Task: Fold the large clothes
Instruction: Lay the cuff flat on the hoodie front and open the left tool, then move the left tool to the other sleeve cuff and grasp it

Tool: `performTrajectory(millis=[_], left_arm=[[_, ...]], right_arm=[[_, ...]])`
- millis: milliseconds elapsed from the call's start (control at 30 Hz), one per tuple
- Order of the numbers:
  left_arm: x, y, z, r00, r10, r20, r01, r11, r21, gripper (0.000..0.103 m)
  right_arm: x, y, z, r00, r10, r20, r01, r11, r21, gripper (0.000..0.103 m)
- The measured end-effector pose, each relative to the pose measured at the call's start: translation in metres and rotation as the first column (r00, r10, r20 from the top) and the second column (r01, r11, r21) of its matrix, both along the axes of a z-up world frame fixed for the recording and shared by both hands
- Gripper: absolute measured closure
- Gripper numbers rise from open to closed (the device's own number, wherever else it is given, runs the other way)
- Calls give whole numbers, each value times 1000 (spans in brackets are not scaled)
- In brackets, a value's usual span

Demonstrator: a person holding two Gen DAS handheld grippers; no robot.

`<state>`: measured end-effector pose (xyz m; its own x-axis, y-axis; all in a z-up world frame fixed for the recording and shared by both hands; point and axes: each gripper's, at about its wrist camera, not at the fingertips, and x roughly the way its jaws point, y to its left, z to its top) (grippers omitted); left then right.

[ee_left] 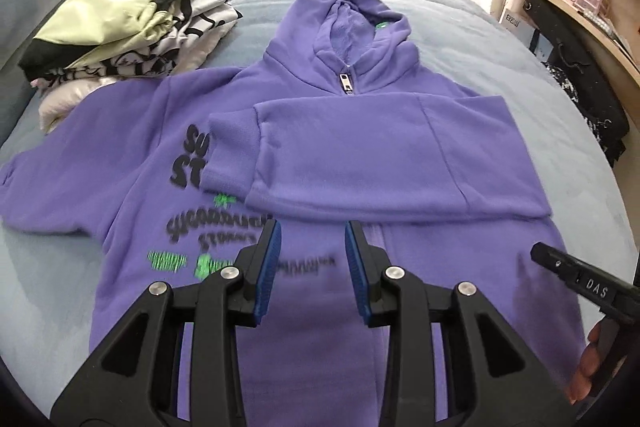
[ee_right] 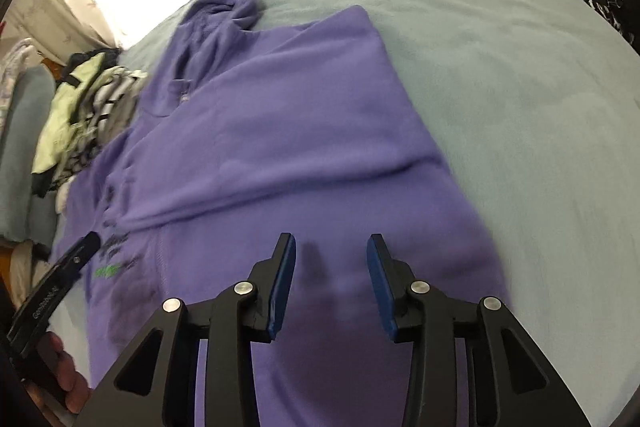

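Purple zip-up fleece hoodie (ee_left: 320,131) lies flat on the blue-grey bed (ee_left: 520,47). Right sleeve (ee_left: 360,163) is already folded across the chest; the left sleeve, sides and hood look left. Left tool (ee_left: 313,269) and right tool (ee_right: 331,283) hover partly open, holding nothing.

A purple zip hoodie (ee_left: 320,155) lies front-up across the middle of the blue bed (ee_left: 500,39), hood toward the far edge, one sleeve (ee_left: 380,155) folded across its chest. The left gripper (ee_left: 313,267) hovers over its lower front, jaws apart and empty. A stack of folded clothes (ee_left: 132,27) sits at the far left corner.
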<state>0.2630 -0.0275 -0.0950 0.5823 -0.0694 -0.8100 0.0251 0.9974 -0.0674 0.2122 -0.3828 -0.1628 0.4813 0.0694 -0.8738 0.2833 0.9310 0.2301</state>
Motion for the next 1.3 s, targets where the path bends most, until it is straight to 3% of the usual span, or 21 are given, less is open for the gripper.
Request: performTrajectory(millis=[167, 400, 533, 767, 967, 1100, 1200, 1300], left_arm=[[-46, 0, 17, 1000, -10, 16, 10, 1000, 6, 73], [-90, 21, 40, 998, 4, 57, -5, 1000, 3, 66], [-108, 48, 55, 995, 33, 97, -33, 999, -2, 59], [-124, 110, 68, 985, 112, 134, -110, 994, -24, 58], [-130, 178, 56, 971, 206, 126, -197, 977, -76, 53], [-124, 229, 35, 961, 270, 66, -259, 956, -139, 52], [-120, 267, 22, 946, 318, 55, -305, 937, -170, 52], [-113, 314, 6, 930, 366, 23, -349, 903, -252, 52]], right_arm=[[-46, 26, 25, 999, 14, 44, -16, 999, 37, 62], [-83, 79, 65, 993, 67, 96, -66, 998, -19, 61], [-97, 124, 90, 984, 119, 135, -110, 991, -74, 60], [-95, 212, 114, 957, 230, 177, -200, 964, -173, 58], [-84, 292, 112, 929, 321, 183, -277, 933, -231, 54], [-69, 341, 97, 911, 380, 158, -336, 909, -247, 54], [-53, 368, 83, 896, 420, 141, -374, 888, -267, 54], [-33, 398, 65, 885, 450, 118, -404, 870, -282, 54]])
